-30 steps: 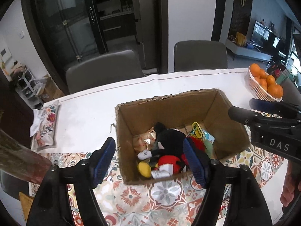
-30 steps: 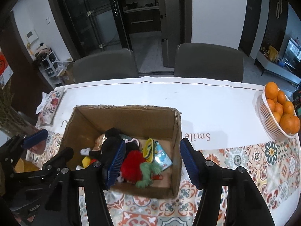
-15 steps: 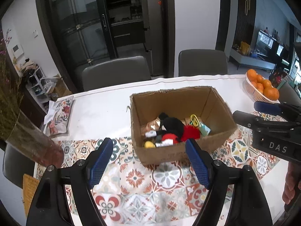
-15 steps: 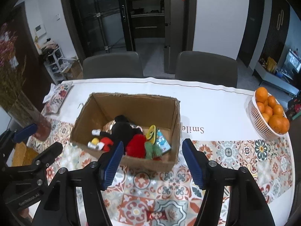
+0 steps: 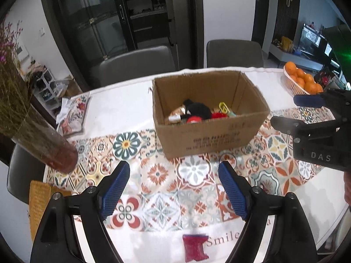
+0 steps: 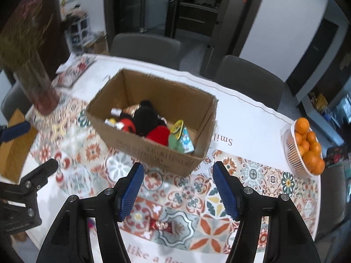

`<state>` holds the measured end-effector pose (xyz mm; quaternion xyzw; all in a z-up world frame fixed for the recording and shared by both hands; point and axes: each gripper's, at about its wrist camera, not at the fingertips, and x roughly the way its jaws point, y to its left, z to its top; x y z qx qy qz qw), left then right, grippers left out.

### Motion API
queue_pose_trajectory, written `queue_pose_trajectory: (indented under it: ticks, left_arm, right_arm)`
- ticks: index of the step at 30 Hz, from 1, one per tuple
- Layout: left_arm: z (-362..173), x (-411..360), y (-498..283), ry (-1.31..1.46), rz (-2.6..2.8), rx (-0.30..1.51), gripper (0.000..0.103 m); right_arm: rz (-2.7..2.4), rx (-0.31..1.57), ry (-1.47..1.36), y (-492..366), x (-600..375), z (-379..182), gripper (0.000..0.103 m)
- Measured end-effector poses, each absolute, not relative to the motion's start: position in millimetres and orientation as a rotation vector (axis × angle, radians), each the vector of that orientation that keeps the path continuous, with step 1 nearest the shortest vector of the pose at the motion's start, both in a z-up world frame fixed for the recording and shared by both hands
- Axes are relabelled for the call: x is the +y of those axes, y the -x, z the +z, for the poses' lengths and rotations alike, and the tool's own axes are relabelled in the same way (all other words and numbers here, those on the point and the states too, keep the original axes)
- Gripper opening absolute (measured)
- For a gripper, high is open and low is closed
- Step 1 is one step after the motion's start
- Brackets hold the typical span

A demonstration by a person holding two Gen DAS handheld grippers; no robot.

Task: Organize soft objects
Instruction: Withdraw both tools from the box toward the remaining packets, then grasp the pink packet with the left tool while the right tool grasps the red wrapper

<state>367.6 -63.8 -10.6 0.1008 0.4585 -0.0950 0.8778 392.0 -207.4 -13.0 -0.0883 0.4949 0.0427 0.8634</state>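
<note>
A cardboard box (image 5: 210, 135) (image 6: 153, 153) stands mid-table and holds soft toys: a black and red mouse doll (image 5: 196, 110) (image 6: 144, 118), a red plush (image 6: 159, 134) and a small green and blue one (image 6: 183, 140). My left gripper (image 5: 174, 186) is open and empty, well short of the box above the patterned cloth. My right gripper (image 6: 177, 186) is open and empty, also back from the box. A small red packet (image 5: 195, 246) lies near the table's front edge; a red wrapped item (image 6: 160, 225) lies between the right fingers.
A vase of dried flowers (image 5: 52, 151) (image 6: 41, 96) stands at the left. A basket of oranges (image 5: 301, 82) (image 6: 307, 151) sits at the right. A floral pouch (image 5: 73, 116) lies at the far left. Two grey chairs (image 5: 136, 65) stand behind the table.
Both grippers have pulled back and up from over the box; the box now looks smaller and farther. The front of the table with the red packet has come into view.
</note>
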Motion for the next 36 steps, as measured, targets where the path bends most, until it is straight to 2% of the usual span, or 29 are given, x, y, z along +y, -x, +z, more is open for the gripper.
queue_pose_trajectory:
  ticks: [20, 36]
  left_arm:
    - [-59, -70, -344, -0.256, -0.200, 1.199, 0.083]
    - [-123, -74, -324, -0.303, -0.208, 1.420, 0.083]
  right_arm:
    - [0.347, 1.380, 0.493, -382, -177, -81, 0.066]
    - [0.442, 1.516, 0.753, -364, -159, -138, 0.066]
